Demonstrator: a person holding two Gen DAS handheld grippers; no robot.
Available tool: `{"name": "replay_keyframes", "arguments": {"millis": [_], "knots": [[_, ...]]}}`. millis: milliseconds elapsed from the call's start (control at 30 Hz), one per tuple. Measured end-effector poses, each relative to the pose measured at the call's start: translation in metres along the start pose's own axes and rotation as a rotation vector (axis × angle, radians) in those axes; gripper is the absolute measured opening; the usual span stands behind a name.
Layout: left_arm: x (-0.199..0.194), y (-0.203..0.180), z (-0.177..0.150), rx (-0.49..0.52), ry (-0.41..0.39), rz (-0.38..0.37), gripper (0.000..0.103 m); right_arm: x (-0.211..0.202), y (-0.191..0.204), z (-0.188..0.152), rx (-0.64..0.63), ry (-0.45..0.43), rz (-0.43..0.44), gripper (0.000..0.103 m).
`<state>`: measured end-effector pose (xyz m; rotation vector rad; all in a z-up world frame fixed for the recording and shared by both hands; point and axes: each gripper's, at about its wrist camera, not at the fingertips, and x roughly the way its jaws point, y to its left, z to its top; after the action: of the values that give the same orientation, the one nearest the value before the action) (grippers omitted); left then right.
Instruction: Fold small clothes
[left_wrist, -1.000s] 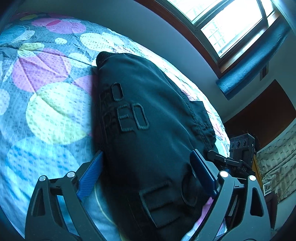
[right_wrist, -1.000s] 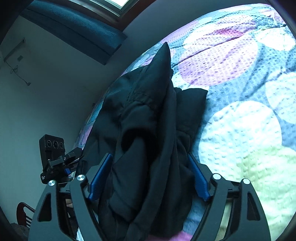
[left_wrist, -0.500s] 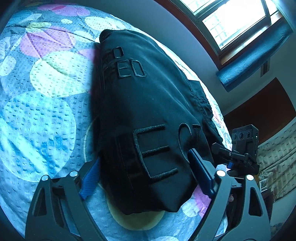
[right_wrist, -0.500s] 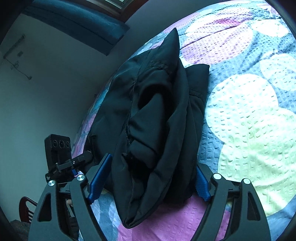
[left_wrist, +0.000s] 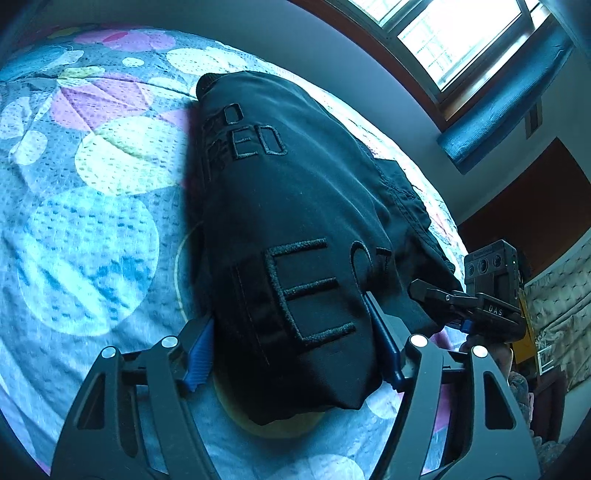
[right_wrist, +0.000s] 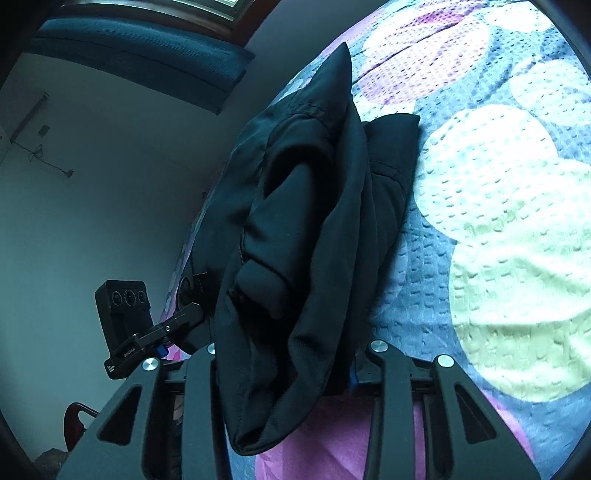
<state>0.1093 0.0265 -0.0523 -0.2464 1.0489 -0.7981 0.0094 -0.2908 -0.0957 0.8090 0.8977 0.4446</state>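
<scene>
A black garment (left_wrist: 295, 221) with raised black letters lies folded lengthwise on the bedspread (left_wrist: 92, 240). My left gripper (left_wrist: 291, 350) has its blue pads either side of the garment's near end, narrowed against the cloth. In the right wrist view the same garment (right_wrist: 303, 240) is bunched in thick folds, and my right gripper (right_wrist: 284, 365) is closed in on its near end, pads mostly hidden by cloth. The right gripper also shows in the left wrist view (left_wrist: 480, 302), and the left gripper shows in the right wrist view (right_wrist: 147, 339).
The bedspread (right_wrist: 498, 221) has large pastel circles. A grey wall (right_wrist: 92, 221) runs along the far side of the bed, under a window (left_wrist: 461, 33) with a blue rolled blind (left_wrist: 509, 96). A chair (right_wrist: 77, 417) stands at lower left.
Both grippers have narrowed onto the garment's near end. The cameras drew back along the garment over the last second, so its hem now hangs over the fingers.
</scene>
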Motion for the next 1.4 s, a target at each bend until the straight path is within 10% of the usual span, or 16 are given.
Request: {"name": "replay_keyframes", "arguments": {"millis": [1100,1233,1400], "knots": [[-0.002,-0.001,-0.022,-0.004,0.000,-0.011,0.079,0.002,0.000,-0.009,-0.001,-0.006,0.034,0.037],[-0.005,-0.003,-0.022,0.000,-0.007,-0.017,0.081,0.000,-0.001,-0.009,0.000,-0.010,0.054,0.041],[-0.019,-0.004,-0.022,0.008,-0.025,-0.053,0.088,-0.012,0.007,-0.007,-0.019,0.002,0.044,0.072]]}}
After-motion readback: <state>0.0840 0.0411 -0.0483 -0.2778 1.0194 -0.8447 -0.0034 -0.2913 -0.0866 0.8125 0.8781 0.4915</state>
